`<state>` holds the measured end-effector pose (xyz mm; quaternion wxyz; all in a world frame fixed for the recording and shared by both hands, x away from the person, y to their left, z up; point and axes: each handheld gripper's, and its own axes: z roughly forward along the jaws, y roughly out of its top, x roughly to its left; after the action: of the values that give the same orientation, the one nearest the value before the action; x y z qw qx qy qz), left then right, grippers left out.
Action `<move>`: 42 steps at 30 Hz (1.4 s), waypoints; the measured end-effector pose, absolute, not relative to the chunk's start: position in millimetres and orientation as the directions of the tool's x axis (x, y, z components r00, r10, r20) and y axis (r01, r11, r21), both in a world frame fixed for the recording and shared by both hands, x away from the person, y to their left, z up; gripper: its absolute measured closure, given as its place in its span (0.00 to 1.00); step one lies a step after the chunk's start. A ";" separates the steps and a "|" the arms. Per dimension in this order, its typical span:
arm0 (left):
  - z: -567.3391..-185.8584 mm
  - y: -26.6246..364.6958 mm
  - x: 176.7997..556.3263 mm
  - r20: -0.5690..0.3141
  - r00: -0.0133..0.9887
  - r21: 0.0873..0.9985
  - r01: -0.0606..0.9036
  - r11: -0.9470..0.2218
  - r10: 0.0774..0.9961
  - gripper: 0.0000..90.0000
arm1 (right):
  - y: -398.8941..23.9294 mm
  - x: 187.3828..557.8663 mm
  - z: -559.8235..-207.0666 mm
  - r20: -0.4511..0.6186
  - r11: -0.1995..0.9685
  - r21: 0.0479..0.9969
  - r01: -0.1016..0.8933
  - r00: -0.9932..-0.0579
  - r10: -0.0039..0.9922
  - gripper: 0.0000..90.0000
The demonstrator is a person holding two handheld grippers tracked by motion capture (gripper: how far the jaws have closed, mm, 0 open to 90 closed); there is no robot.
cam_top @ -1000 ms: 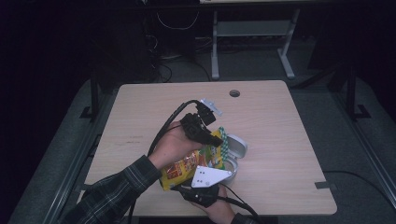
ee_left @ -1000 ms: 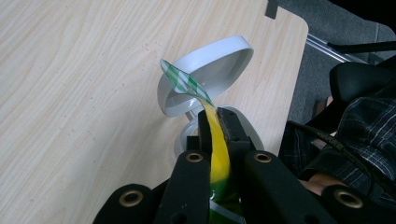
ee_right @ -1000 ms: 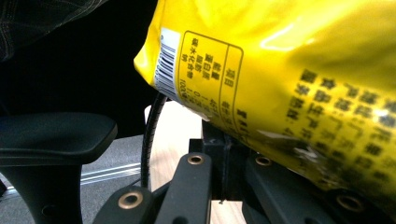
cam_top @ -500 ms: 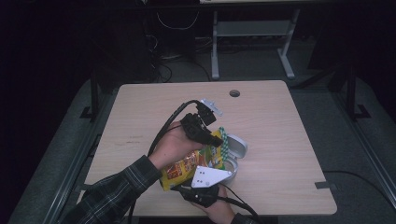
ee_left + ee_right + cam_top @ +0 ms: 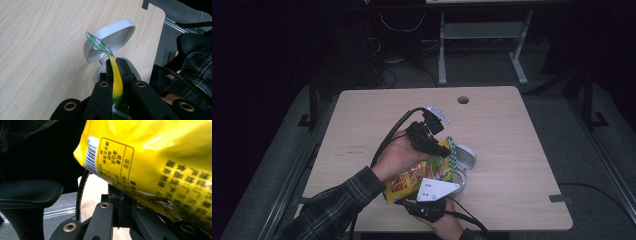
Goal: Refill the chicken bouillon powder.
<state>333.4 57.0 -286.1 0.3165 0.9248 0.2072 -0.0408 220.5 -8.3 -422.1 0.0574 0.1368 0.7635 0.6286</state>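
Gripping the yellow snack bag (image 5: 422,175) from both ends, the two sets of tongs hold it above the near middle of the tabletop (image 5: 362,130). The left tongs (image 5: 114,65) are pinched tight on the bag's top seam, where the yellow foil gives way to a green-and-white checked strip (image 5: 96,43). The right tongs (image 5: 428,207) are closed on the bag's lower end, under their grey three-cornered plate in the high view; in the right gripper view the jaws run up beneath the foil, and the pads themselves are hidden.

The high view gives the bag's printed front in red, orange and green, but no brand can be read there. The right gripper view shows the back instead — a white barcode patch (image 5: 90,155) and a framed panel of small dark characters, too blurred to read.

The left gripper view brings out a white round container (image 5: 98,75) just beyond the tongs, its hinged lid (image 5: 117,37) standing open — the bag's checked tip hangs right in front of that lid. A plaid sleeve (image 5: 337,205) covers the left forearm.
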 end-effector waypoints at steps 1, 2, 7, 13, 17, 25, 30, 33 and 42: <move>-286.1 56.9 333.5 -0.207 0.911 0.568 0.409 -0.714 0.357 1.00 | -8.3 220.5 -422.2 0.084 0.173 0.976 0.136 -0.956 0.281 1.00; -286.2 56.9 333.5 -0.207 0.911 0.568 0.409 -0.714 0.357 1.00 | -8.2 220.6 -422.2 0.084 0.172 0.976 0.136 -0.956 0.281 1.00; -286.3 56.5 333.3 -0.207 0.911 0.569 0.409 -0.714 0.357 1.00 | -8.2 220.4 -422.3 0.084 0.173 0.976 0.136 -0.956 0.281 1.00; -286.6 56.6 333.5 -0.209 0.911 0.568 0.410 -0.713 0.357 1.00 | -7.9 220.1 -422.4 0.084 0.173 0.975 0.136 -0.956 0.280 1.00; -286.6 56.3 333.9 -0.208 0.911 0.566 0.408 -0.716 0.355 1.00 | -7.8 220.0 -422.4 0.084 0.173 0.975 0.137 -0.956 0.280 1.00; -286.7 55.1 334.4 -0.206 0.912 0.564 0.407 -0.718 0.354 1.00 | -7.9 219.8 -422.1 0.084 0.171 0.976 0.136 -0.957 0.278 1.00; -286.9 54.0 334.2 -0.208 0.911 0.563 0.409 -0.719 0.355 1.00 | -8.0 219.7 -422.0 0.083 0.171 0.976 0.134 -0.957 0.278 1.00; -286.8 53.7 334.2 -0.207 0.911 0.561 0.409 -0.720 0.356 1.00 | -7.9 219.6 -421.9 0.081 0.171 0.976 0.132 -0.957 0.278 1.00; -286.8 52.6 334.0 -0.205 0.911 0.557 0.409 -0.723 0.357 1.00 | -7.7 219.1 -421.7 0.080 0.170 0.977 0.130 -0.958 0.276 1.00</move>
<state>334.0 52.6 -286.8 0.3096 0.9273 0.2065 -0.0414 219.1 -7.7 -421.7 0.0577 0.1331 0.7626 0.6303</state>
